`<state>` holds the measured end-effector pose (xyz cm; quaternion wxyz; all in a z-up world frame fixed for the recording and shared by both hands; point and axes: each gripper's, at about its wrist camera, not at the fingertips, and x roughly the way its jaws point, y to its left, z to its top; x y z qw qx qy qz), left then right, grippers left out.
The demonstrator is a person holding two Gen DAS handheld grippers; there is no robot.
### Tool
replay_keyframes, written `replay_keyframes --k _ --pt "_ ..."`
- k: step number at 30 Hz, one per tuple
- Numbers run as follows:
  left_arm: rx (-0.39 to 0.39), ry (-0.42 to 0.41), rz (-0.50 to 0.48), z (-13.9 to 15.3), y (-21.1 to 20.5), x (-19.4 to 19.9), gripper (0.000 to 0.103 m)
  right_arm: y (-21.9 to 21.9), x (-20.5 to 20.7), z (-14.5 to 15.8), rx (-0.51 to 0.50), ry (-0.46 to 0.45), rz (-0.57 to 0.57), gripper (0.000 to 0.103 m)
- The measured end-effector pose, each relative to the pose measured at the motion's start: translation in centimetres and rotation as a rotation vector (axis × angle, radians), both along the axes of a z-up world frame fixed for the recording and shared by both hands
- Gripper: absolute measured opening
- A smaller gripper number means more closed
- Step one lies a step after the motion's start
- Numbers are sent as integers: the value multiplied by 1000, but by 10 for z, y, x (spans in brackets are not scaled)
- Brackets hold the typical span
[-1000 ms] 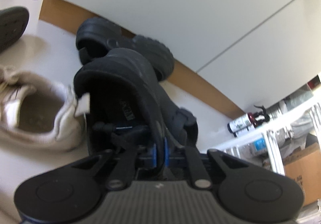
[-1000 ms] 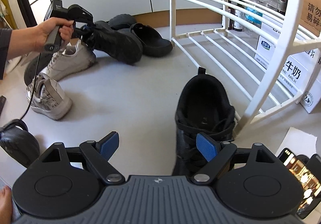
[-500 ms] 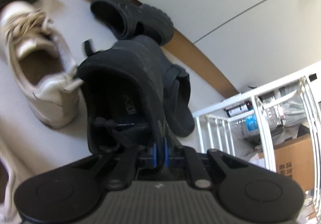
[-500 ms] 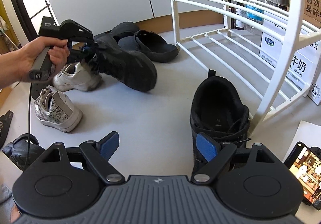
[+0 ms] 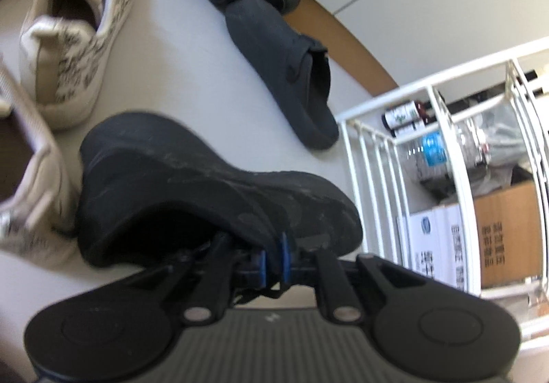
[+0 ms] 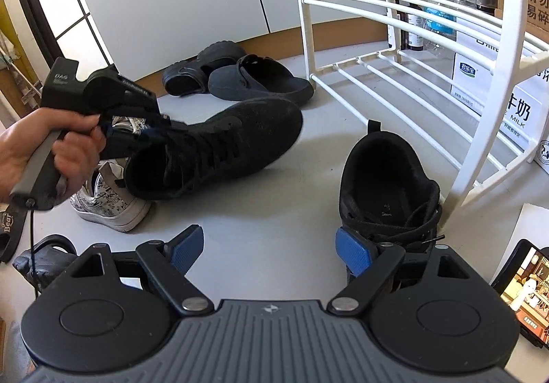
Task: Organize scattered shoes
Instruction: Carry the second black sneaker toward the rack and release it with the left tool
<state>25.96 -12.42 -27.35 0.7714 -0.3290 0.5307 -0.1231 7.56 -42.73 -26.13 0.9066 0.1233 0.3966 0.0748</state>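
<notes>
Item: black sneaker (image 6: 219,146), clamped at collar by our left gripper (image 5: 272,261); thin hold may slip. Right gripper (image 6: 269,251) apart.

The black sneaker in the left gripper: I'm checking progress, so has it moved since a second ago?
Yes. In the right wrist view the black sneaker has travelled rightward, away from the white sneakers, toward the white rack.

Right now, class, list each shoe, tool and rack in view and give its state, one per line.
Left tool: shut on the black sneaker.
Black sneaker: held off the floor.
Right tool: open, empty.
Second black sneaker: upright on the floor beside the rack.
White shoe rack: shelves bare.
Navy clog: on the floor.
</notes>
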Motion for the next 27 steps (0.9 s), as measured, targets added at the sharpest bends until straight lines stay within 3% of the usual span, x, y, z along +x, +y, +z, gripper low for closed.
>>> replay_keyframes --k 14,19,27 --pt "-7 28 -137 -2 -30 -45 9 2 3 -1 8 5 -6 88" --pt "-20 74 -192 -6 -31 -53 13 3 4 -2 11 11 -4 88" --pt "35 116 -257 4 -19 -66 22 3 4 -5 6 22 -2 88"
